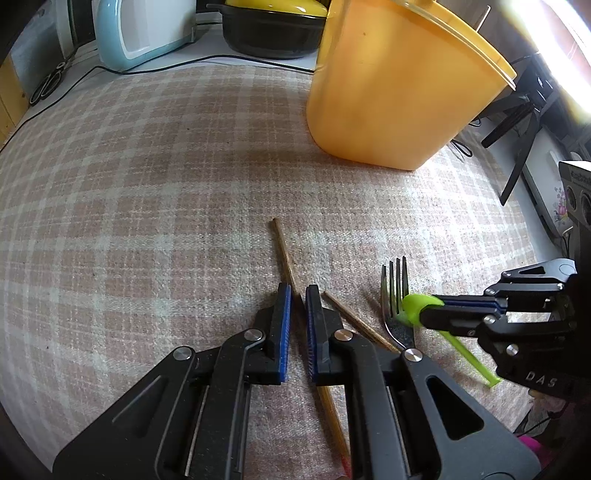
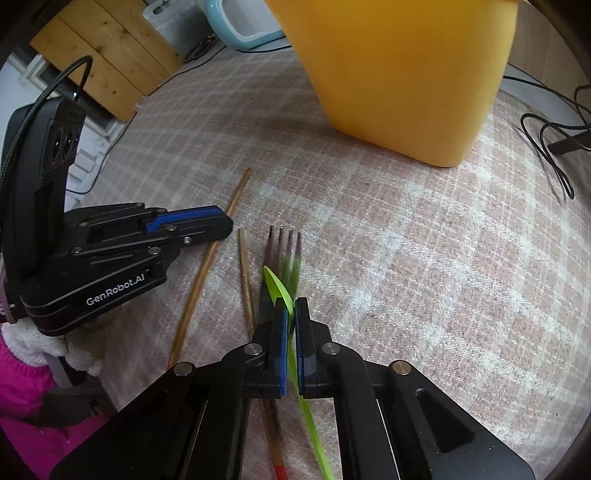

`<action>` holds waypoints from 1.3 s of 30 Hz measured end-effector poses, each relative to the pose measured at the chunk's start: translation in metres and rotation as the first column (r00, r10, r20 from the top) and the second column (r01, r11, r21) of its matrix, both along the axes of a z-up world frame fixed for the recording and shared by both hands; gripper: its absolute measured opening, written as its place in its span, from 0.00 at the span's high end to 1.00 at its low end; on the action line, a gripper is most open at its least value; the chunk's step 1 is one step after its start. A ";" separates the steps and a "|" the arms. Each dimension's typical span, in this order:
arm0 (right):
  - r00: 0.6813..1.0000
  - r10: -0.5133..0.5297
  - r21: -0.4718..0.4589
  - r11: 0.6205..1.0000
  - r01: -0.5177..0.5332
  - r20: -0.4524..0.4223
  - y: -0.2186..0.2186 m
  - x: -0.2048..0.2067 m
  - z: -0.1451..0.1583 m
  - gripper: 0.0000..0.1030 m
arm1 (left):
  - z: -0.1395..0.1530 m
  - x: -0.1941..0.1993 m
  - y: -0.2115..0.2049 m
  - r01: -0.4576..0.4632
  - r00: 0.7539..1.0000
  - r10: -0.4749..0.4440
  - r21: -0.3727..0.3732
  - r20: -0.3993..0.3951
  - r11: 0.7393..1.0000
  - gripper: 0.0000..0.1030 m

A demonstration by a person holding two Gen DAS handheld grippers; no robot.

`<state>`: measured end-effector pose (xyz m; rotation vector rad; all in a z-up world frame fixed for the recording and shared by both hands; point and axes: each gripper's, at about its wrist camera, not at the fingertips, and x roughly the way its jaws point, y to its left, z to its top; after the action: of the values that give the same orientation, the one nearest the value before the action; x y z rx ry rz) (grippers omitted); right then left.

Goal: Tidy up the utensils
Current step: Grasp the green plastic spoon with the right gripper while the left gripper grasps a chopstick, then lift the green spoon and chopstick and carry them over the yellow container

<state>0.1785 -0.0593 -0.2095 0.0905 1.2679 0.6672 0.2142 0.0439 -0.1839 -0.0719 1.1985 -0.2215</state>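
A tall yellow plastic container (image 1: 391,85) stands on the checked cloth; it also shows in the right wrist view (image 2: 402,74). Two wooden chopsticks (image 1: 284,254) (image 1: 354,321) and a metal fork (image 1: 395,291) lie in front of it. My left gripper (image 1: 297,291) is nearly closed around the left chopstick (image 2: 207,266), low on the cloth. My right gripper (image 2: 291,306) is shut on a green plastic spoon (image 2: 280,288), held just above the fork (image 2: 284,247); the spoon also shows in the left wrist view (image 1: 417,306).
A black pot with a yellow lid (image 1: 273,29), a light blue appliance (image 1: 140,33) and scissors (image 1: 48,81) sit at the back. Black cables (image 2: 554,136) lie to the right. A black tripod (image 1: 517,122) stands beyond the container.
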 end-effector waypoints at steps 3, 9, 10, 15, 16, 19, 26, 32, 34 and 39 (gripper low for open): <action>1.000 -0.016 0.013 1.000 0.016 0.006 -0.006 0.002 0.004 0.98 | 0.001 0.001 0.002 -0.010 1.000 0.010 0.003 0.003 1.000 0.95; 0.999 -0.040 0.017 0.999 0.040 0.012 -0.019 0.006 0.007 0.98 | -0.002 0.012 0.010 -0.037 0.998 0.037 0.002 -0.045 0.999 0.92; 0.999 -0.042 0.019 0.999 0.042 0.012 -0.020 0.006 0.007 0.98 | -0.002 0.015 0.009 -0.034 0.998 0.034 -0.003 -0.061 0.999 0.85; 0.999 -0.039 0.023 0.999 0.038 0.026 -0.021 0.005 0.012 0.98 | -0.001 0.021 -0.005 0.008 0.999 -0.006 0.061 -0.036 0.998 0.80; 0.999 -0.039 0.024 0.999 0.038 0.032 -0.020 0.005 0.014 0.98 | -0.002 0.021 -0.005 0.011 1.000 -0.009 0.073 -0.028 0.997 0.94; 0.998 -0.043 0.029 0.999 0.041 0.044 -0.026 0.002 0.021 0.98 | -0.003 0.024 -0.001 -0.001 0.999 0.002 0.034 -0.033 0.999 0.95; 0.991 -0.100 0.072 0.993 0.094 0.090 -0.047 0.000 0.041 0.98 | 0.019 0.013 0.013 -0.052 0.999 0.053 -0.061 0.012 0.997 0.97; 0.978 -0.160 0.128 0.981 0.144 0.130 -0.066 -0.001 0.062 0.98 | 0.055 -0.002 0.019 -0.056 0.993 0.066 -0.108 0.098 0.993 0.97; 0.973 -0.179 0.150 0.976 0.158 0.142 -0.072 -0.002 0.070 0.98 | 0.067 -0.004 0.015 -0.050 0.989 0.065 -0.117 0.129 0.992 0.97; 0.959 -0.224 0.209 0.960 0.186 0.177 -0.086 -0.005 0.091 0.98 | 0.099 -0.017 0.021 -0.034 0.979 0.064 -0.153 0.195 0.988 0.97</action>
<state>0.1738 -0.1455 -0.1183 0.3031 0.9843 0.5998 0.1974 0.0645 -0.0849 -0.2054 0.9780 -0.2680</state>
